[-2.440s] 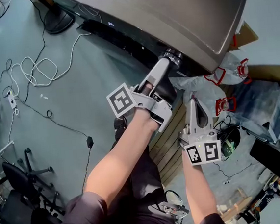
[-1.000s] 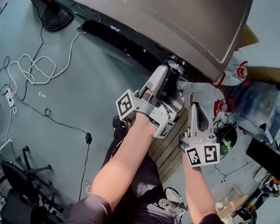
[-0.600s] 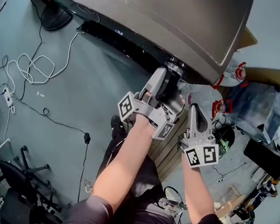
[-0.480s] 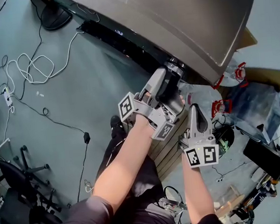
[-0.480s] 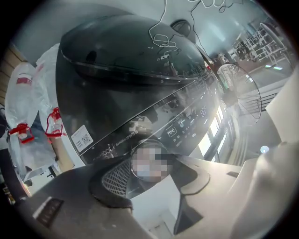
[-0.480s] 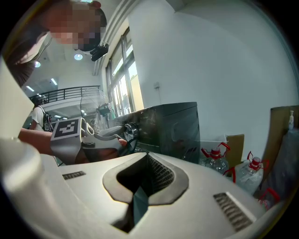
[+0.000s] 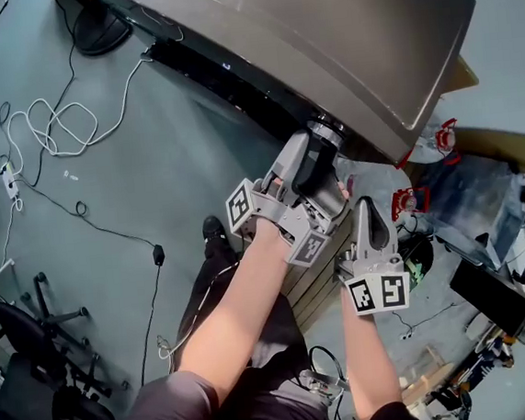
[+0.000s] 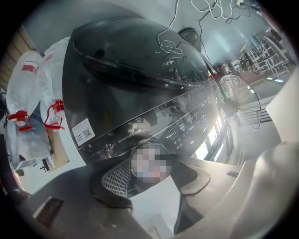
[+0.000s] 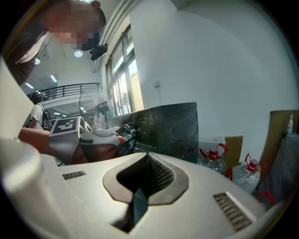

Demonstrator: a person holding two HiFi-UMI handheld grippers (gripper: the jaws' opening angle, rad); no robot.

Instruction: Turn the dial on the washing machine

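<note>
The washing machine (image 7: 319, 33) is standing tall ahead of your fingers, and its bulk is not likely to give. If you are leaning in as you twist, the push is going into your wrist and could lever the grip off.

The dark control panel (image 8: 196, 126) is lying just behind the left fingertips. A wrist rolling off-axis could be scraping a finger across it or pressing a touch key beside the dial.

Your left gripper (image 7: 319, 144) is holding its jaws wide, clamped on the dial (image 7: 329, 130), which is sitting squarely between the two pads. The ribbed pad (image 8: 117, 179) is pressing one flank of it. I judge that the twist itself is the step in hand. The knob is round and looks smooth, so light pressure could be letting the pads skid round it while the dial stays put. A grip sitting only on its outer lip could be slipping off towards you.

Your right gripper (image 7: 366, 211) is hanging beside the left and well short of the panel, fingers together on nothing. It is posing little risk unless it is drifting into the left hand.
</note>
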